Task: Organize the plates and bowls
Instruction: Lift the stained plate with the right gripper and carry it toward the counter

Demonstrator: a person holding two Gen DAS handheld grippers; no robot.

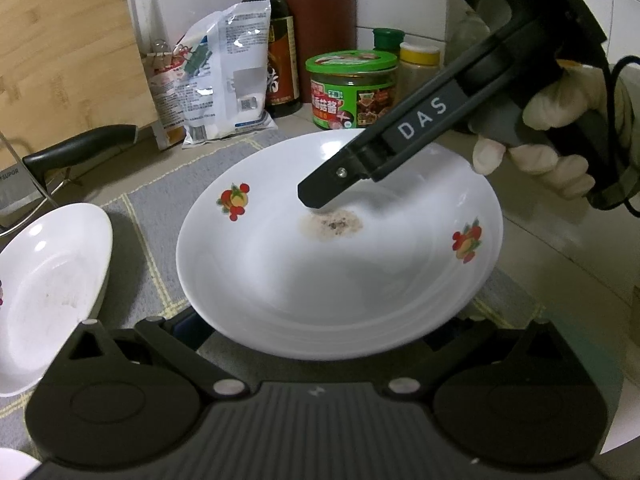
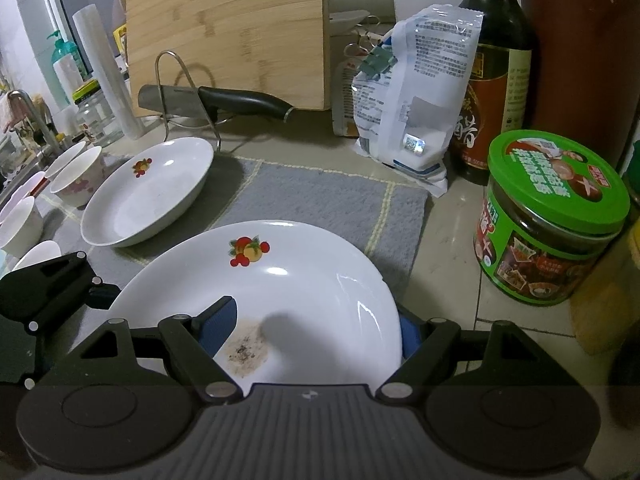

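Observation:
A white deep plate (image 1: pixel 340 276) (image 2: pixel 280 280) with fruit decals and a brown stain lies on the grey mat (image 2: pixel 320 196). My right gripper (image 2: pixel 314 332) straddles its rim. One blue pad (image 2: pixel 218 328) is inside near the stain and the other pad (image 2: pixel 410 336) is outside the rim, the jaws wide apart. In the left wrist view its inner finger (image 1: pixel 320 196) hovers just over the stain. My left gripper (image 1: pixel 324 332) is spread wide at the plate's near rim, fingertips hidden beneath it. A second matching plate (image 2: pixel 148 192) (image 1: pixel 48 288) sits to the left.
Several small bowls (image 2: pixel 78 176) stand at the far left by the sink. A green-lidded jar (image 2: pixel 552 216), a sauce bottle (image 2: pixel 492 80) and a white bag (image 2: pixel 412 120) crowd the right and back. A knife (image 2: pixel 240 100) rests on a wire rack before a bamboo board (image 2: pixel 228 32).

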